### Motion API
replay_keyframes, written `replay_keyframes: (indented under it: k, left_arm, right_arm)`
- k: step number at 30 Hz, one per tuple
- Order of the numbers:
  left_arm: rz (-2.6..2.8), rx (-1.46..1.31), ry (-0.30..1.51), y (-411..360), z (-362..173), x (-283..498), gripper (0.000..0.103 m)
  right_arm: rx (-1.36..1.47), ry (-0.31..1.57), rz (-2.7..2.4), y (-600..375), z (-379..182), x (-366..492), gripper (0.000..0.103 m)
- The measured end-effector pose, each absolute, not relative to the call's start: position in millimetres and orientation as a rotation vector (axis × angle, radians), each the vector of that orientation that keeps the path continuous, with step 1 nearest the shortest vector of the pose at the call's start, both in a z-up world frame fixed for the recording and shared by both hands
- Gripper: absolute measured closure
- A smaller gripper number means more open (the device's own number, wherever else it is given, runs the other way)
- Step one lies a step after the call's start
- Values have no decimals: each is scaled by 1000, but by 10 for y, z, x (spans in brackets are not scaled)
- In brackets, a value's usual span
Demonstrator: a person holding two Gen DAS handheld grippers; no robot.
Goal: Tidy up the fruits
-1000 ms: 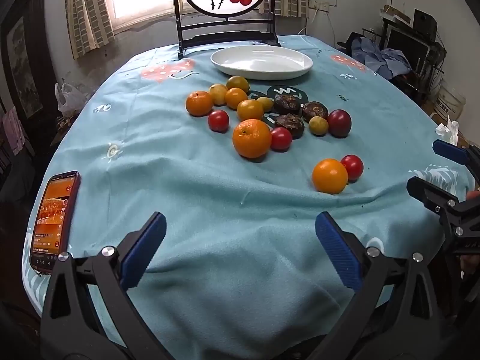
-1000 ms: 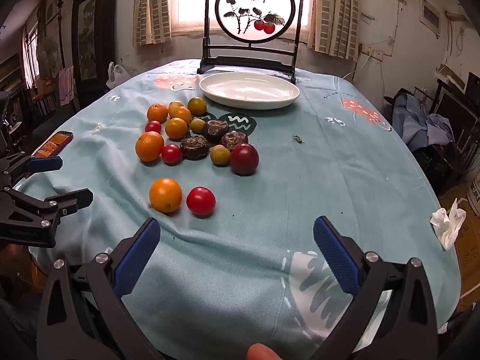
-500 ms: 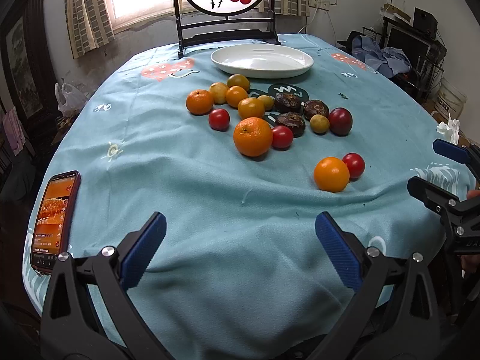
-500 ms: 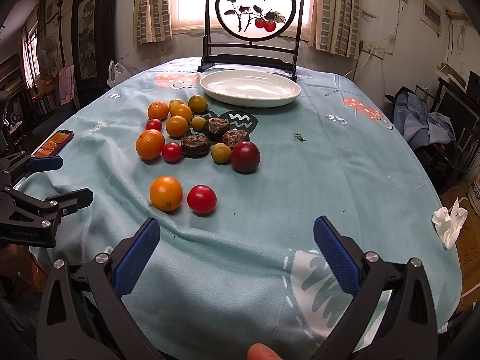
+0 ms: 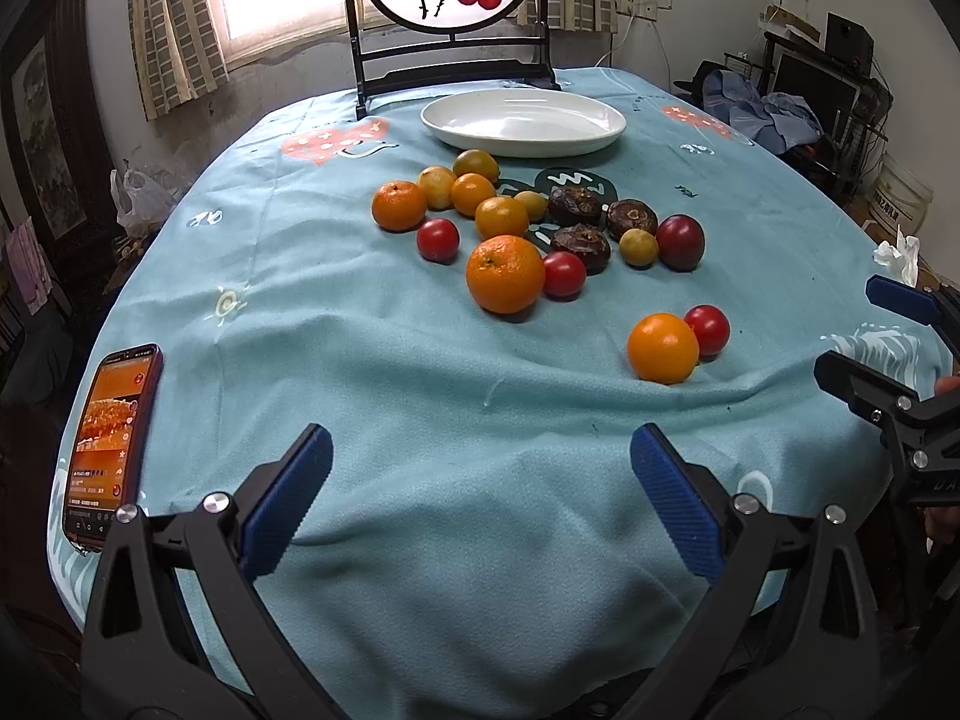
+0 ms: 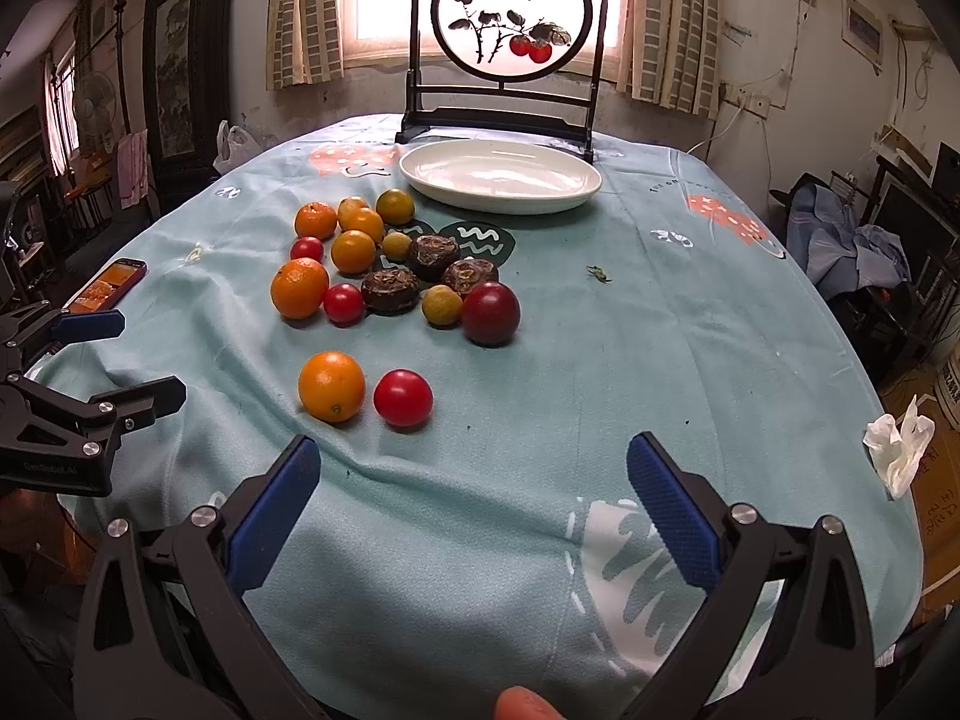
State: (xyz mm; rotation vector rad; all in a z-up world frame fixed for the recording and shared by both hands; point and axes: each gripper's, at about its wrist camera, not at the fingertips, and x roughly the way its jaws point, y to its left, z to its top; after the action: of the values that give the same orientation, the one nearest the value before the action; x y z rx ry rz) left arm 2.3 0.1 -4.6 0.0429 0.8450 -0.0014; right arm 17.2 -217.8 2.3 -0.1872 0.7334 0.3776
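Note:
A cluster of fruit lies mid-table: several oranges, red tomatoes, dark brown fruits, small yellow ones and a dark red plum. A large orange leads the cluster. Nearer me, a lone orange and a red tomato lie side by side. An empty white oval plate stands behind the cluster. My left gripper is open and empty over the near cloth. My right gripper is open and empty, just short of the lone pair. Each gripper shows at the edge of the other's view.
A phone with a lit screen lies at the table's left edge. A framed round picture stand rises behind the plate. A crumpled tissue lies off the table's right side. Furniture and clothes crowd the right wall.
Both grippers have crept slightly forward toward the fruit; the fruit sits a bit nearer in both views. Jaws stay open.

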Motion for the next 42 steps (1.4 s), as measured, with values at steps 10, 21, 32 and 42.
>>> replay_keyframes:
  k: [10, 21, 32, 42]
  left_arm:
    - [0, 47, 845, 1, -46, 25, 2]
    - [2, 49, 845, 7, -50, 25, 2]
    - [2, 51, 847, 20, -74, 8, 2]
    - [2, 52, 851, 31, -103, 10, 2]
  right_arm:
    - [-188, 735, 377, -2171, -1, 168, 1]
    - [-189, 737, 377, -2175, 19, 175, 1]
    - [-188, 741, 376, -2154, -38, 182, 1]
    - [-190, 747, 378, -2156, -40, 204, 1]
